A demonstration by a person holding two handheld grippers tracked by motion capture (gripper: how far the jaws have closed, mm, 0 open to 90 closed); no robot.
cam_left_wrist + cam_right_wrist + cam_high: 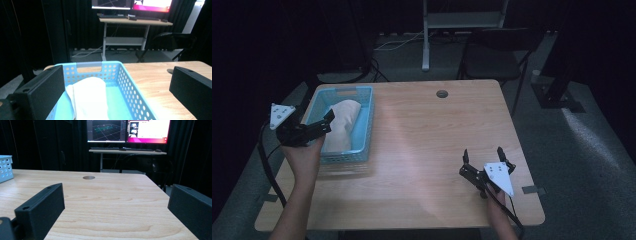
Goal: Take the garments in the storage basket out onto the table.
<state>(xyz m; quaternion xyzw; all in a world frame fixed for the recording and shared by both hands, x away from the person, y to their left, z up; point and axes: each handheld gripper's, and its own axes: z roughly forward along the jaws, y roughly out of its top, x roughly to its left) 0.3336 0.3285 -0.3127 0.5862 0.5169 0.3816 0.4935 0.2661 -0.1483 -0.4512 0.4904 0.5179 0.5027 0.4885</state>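
A light blue perforated basket (368,115) stands at the left of the wooden table (432,145). A folded white cloth (343,120) lies inside it. My left gripper (328,122) hovers over the basket's near left corner, open and empty. In the left gripper view the basket (132,92) and the cloth (90,97) lie below and between the spread jaws of the left gripper (117,75). Near the table's front right, my right gripper (483,151) is open with nothing in it. In the right gripper view the right gripper (116,192) looks across bare table (112,202), with a basket corner (5,167) at the far left.
A round cable hole (442,93) sits at the table's far middle. A dark chair (492,55) stands behind the table, and a desk with lit monitors (127,135) farther back. A strip of tape (532,189) marks the right front edge.
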